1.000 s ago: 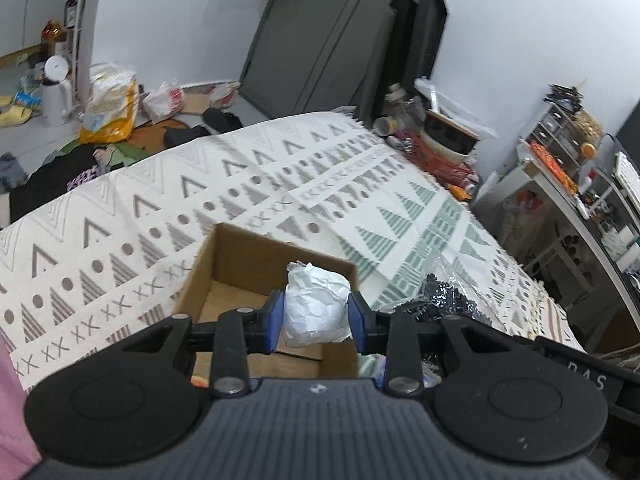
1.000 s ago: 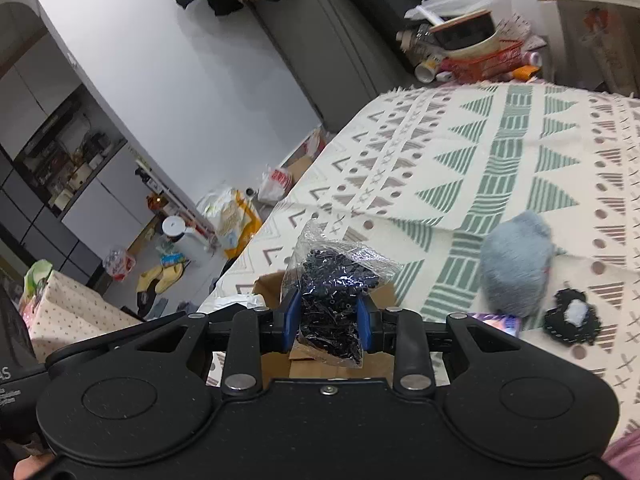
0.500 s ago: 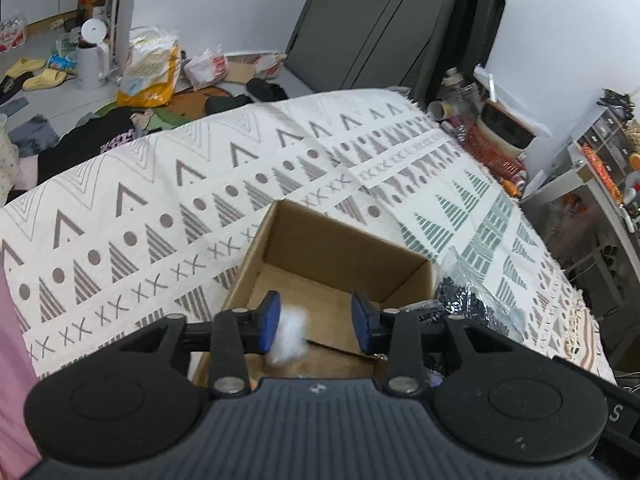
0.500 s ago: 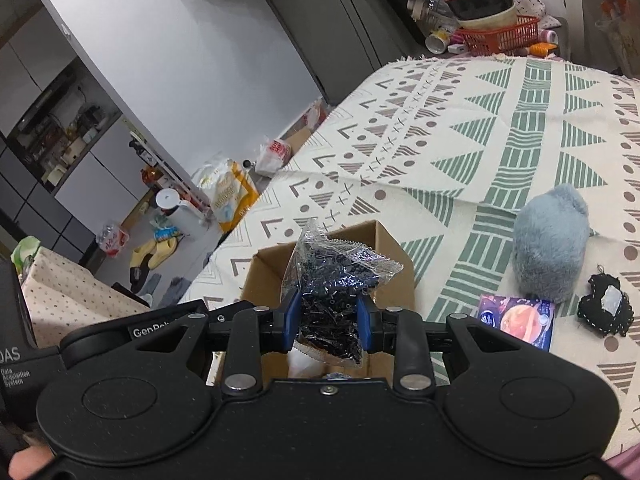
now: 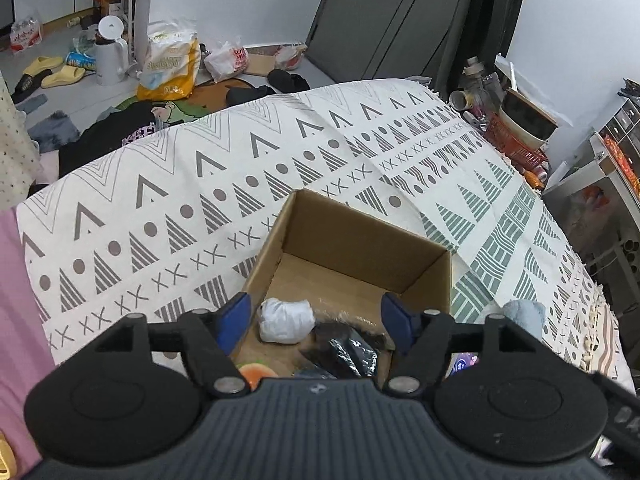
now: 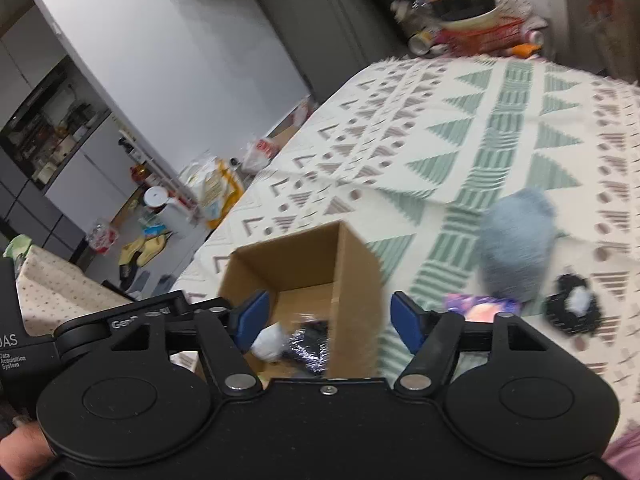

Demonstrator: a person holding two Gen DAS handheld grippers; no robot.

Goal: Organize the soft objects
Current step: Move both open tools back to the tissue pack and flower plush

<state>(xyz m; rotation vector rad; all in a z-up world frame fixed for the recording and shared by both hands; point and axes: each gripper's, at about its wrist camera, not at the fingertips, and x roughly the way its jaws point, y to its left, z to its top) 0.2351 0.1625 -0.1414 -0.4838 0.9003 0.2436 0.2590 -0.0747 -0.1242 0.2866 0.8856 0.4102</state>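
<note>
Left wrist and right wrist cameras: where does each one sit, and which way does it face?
Left wrist view: on the left gripper, looking forward and down into the cardboard box; own open blue fingers show.
Right wrist view: on the right gripper, facing the box and the blue plush; own open fingers and a hand show.
Shared: the box, white bundle, dark bag, patterned cloth.

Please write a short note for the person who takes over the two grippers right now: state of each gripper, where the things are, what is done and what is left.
Left gripper: open, empty, above the cardboard box.
Right gripper: open, empty, also over the box.
Done: the white bundle and the bag of black bits lie inside the box.
Left: the grey plush, the black pouch and the colourful packet lie on the blanket, right of the box.
</note>
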